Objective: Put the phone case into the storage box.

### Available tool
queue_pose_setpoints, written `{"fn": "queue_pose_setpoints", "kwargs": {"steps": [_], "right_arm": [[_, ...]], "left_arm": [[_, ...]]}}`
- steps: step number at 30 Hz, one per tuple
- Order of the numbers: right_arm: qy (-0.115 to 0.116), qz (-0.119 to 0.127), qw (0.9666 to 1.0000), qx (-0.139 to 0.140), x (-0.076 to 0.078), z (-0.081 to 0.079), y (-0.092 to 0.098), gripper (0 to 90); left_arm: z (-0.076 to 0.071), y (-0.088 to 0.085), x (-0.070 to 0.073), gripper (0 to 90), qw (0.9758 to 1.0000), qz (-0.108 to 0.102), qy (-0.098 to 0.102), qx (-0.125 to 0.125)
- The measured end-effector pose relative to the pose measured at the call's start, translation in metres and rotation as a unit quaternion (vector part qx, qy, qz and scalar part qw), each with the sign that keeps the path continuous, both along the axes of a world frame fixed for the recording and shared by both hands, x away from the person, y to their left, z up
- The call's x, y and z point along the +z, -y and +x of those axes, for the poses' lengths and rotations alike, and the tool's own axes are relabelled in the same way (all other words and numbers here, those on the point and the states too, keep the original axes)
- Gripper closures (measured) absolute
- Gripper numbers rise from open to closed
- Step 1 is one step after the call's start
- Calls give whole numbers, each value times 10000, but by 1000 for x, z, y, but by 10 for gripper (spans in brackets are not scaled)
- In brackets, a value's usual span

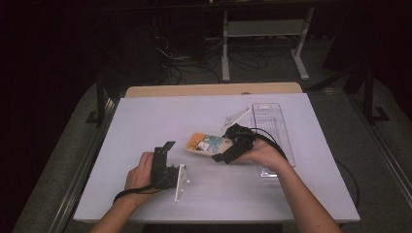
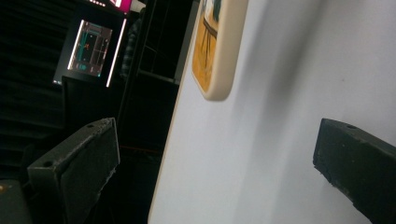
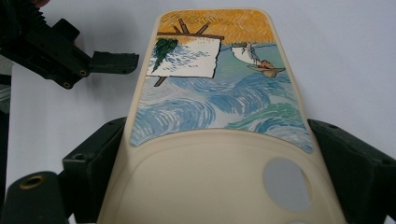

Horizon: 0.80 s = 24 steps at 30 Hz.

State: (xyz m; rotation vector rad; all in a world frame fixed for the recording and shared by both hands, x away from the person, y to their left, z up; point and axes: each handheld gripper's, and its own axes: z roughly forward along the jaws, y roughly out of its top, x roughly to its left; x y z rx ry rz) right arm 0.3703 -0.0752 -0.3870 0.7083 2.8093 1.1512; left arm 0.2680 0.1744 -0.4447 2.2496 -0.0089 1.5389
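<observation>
The white table (image 1: 145, 121) carries everything; the work sits right of its middle. Along its right edge lies a clear plastic tray (image 1: 272, 121), long side parallel to that edge, the person's right hand partly over its near end. Just left of the tray lies the phone case (image 3: 219, 93), cream-rimmed with a painted blue-and-orange scene. The right gripper (image 1: 232, 148) straddles its camera-hole end, a jaw pressed against each long side, so it appears to be holding the case. The left gripper (image 1: 163, 158) rests nearer the front edge, left of the case, jaws spread wide with nothing between them.

To do this well, I judge the right jaws should squeeze the rim squarely on both sides, since the soft rim may flex and slip. The left and far parts of the table offer room; the tray crowds the right side, and the left gripper's jaw tip is near the case.
</observation>
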Motion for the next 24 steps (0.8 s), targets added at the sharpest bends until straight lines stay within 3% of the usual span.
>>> {"fn": "queue_pose_setpoints", "kwargs": {"steps": [1,6,24], "right_arm": [[102,-26,9999,85,-2,2,0,103],[103,-5,9999,120,-3,1,-5,103],[-62,177,9997,129,-4,-4,-18,103]], "left_arm": [[0,1,0,1,10000,4,-3,-9],[-2,3,0,1,9999,26,89,-38],[-6,11,0,1,9993,95,339,-109]]}}
